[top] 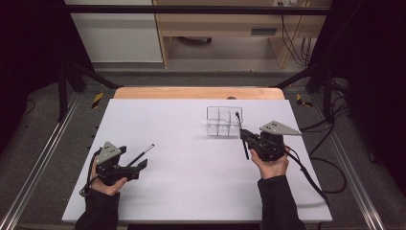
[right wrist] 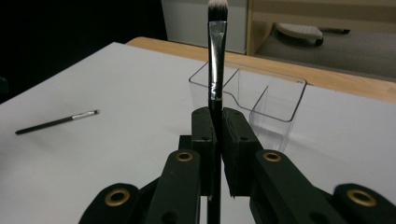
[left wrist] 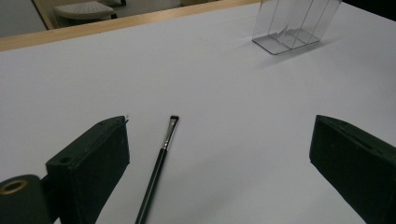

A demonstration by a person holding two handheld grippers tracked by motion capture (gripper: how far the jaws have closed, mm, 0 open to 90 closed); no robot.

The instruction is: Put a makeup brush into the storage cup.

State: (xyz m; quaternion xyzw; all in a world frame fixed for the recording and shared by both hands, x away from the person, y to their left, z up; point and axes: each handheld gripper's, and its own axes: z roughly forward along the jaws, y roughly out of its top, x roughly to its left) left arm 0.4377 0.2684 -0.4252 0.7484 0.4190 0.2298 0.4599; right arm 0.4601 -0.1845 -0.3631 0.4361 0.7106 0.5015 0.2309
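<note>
On your left, your left gripper (top: 141, 165) rests with fingers apart around a thin black angled brush (left wrist: 159, 163) on the white table (top: 191, 167). Rightward, beside a clear plastic divided organizer (top: 224, 122), your right gripper (right wrist: 218, 135) clamps a black flat-tipped makeup brush (right wrist: 216, 56) upright. No writing is readable.

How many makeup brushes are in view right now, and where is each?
2. One brush stands upright, clamped in the right gripper beside the clear organizer. The other brush lies flat on the white table, between the left gripper's open jaws.
</note>
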